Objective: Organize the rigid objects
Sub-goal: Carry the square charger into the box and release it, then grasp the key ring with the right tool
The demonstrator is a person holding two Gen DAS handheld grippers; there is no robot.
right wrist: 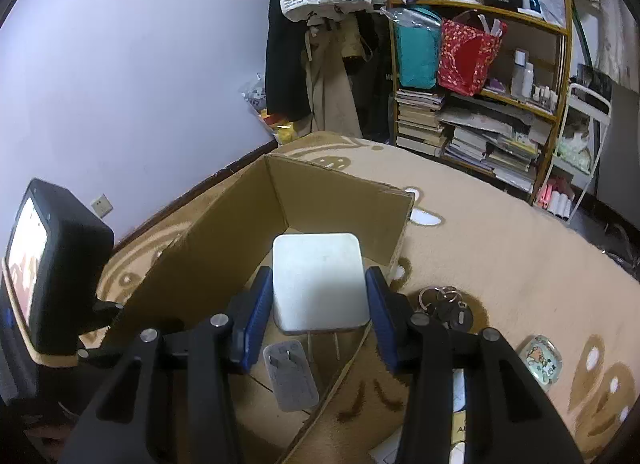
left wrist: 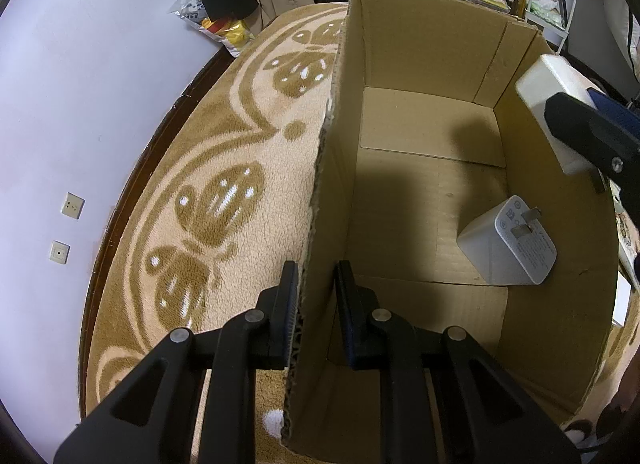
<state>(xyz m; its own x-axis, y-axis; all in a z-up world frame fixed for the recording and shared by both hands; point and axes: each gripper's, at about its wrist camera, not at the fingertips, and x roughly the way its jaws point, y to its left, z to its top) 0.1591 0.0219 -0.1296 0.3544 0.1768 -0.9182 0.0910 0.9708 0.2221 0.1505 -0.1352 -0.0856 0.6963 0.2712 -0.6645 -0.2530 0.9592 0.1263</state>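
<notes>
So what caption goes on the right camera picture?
Right gripper holding a white charger over the cardboard box.

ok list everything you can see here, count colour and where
cardboard box: 1, brown, open, on the rug
charger in box: 1, white, prongs up, on the box floor
held charger: 1, white, above the box
rug: 1, tan and cream
keys: 1 bunch, dark, on the rug right of the box
glossy trinket: 1, pale, on the rug
shelf: 1, wooden, with books, bags and bottles
left gripper: black, astride the box wall
right gripper: black and blue, holding the charger
</notes>
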